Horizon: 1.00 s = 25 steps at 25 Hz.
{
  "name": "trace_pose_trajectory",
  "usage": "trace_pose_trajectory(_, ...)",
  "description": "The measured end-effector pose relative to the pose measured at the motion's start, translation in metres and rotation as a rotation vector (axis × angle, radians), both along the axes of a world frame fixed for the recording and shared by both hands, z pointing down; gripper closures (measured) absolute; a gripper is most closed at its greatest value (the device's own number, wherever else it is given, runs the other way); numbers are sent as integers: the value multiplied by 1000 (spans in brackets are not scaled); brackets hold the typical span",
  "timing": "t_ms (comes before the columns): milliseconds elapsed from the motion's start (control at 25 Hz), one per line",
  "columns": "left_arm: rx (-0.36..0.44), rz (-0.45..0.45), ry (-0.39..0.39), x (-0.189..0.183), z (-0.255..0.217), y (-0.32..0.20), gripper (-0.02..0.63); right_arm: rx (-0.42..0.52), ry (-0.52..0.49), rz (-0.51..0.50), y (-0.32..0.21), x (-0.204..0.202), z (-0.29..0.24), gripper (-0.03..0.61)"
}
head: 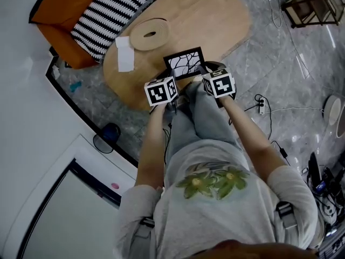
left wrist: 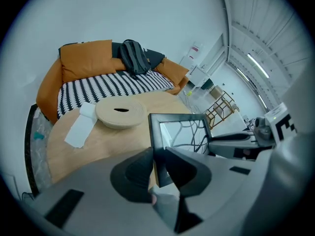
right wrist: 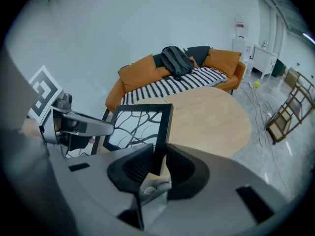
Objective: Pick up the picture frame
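Note:
A black picture frame (head: 185, 62) with a white, black-branched print hangs above the near edge of the oval wooden table (head: 215, 20), held between both grippers. My left gripper (left wrist: 156, 167) is shut on the frame's (left wrist: 178, 132) left side bar. My right gripper (right wrist: 158, 163) is shut on the frame's (right wrist: 142, 124) right side bar. In the head view the left gripper (head: 171, 102) and right gripper (head: 207, 77) show mainly as their marker cubes, and the frame's lower edge is hidden behind them.
On the table lie a round beige disc (head: 150, 34) and a white paper sheet (head: 124, 54). An orange sofa with a striped seat (head: 110, 9) stands beyond it, a dark bag (left wrist: 132, 55) on top. Cables and a power strip (head: 261, 106) lie on the grey floor; a wooden rack (head: 312, 4) stands far right.

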<state>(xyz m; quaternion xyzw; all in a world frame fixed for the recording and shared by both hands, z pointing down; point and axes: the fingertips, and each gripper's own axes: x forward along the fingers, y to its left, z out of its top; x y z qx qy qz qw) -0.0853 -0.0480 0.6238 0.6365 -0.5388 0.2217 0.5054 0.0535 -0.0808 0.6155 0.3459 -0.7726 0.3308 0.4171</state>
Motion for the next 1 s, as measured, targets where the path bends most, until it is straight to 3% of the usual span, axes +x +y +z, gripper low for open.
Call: trace_pose_trajectory(1000, 197, -30, 31, -4, -135, -5, 523, 201, -115, -20, -11, -5, -135, 492)
